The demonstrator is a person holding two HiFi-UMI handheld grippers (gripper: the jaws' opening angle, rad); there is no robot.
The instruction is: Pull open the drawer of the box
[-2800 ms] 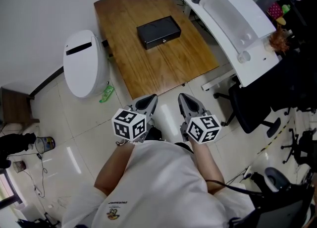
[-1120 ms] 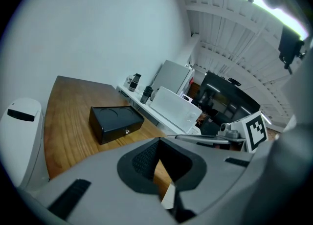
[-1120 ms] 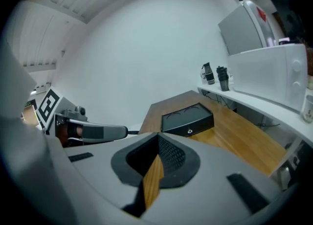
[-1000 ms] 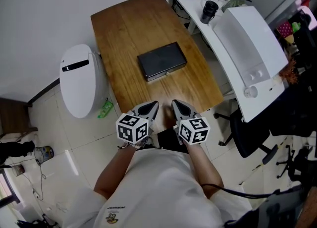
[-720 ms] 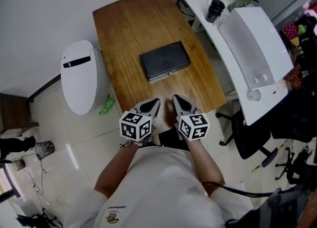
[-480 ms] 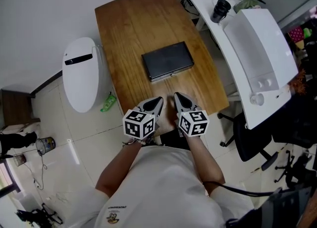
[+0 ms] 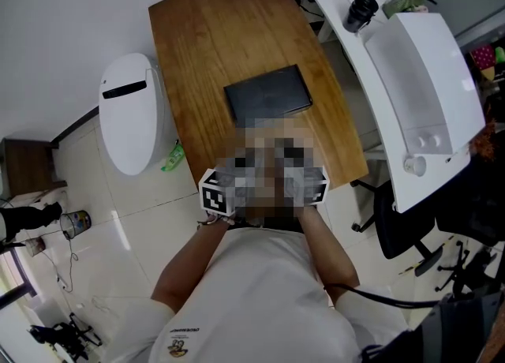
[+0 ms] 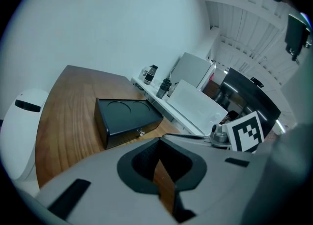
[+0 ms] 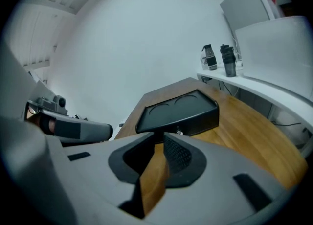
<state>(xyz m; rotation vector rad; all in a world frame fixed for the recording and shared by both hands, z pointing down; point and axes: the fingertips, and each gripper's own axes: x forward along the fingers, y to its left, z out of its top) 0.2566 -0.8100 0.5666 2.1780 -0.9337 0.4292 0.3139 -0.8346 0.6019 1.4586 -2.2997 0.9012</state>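
Head view: box (image 7: 267,93) at centre of table (image 7: 213,22), drawer front facing near edge, unopened | Left gripper view: left gripper (image 8: 159,143) jaws pressed together, empty, short of box | Right gripper view: right gripper (image 9: 157,143) likewise closed, aimed at knob (image 9: 179,132), apparently staged for approach

Low in the frame the left gripper (image 8: 159,143) has its jaws closed tip to tip, with only a sliver of wood showing behind. Beyond it, left of centre, the black box (image 8: 128,119) sits on the table (image 8: 63,116), its small knob (image 8: 141,132) facing the camera. A white desk (image 8: 195,104) with bottles (image 8: 152,74) runs up the right, and a marker cube (image 8: 248,131) shows below it.
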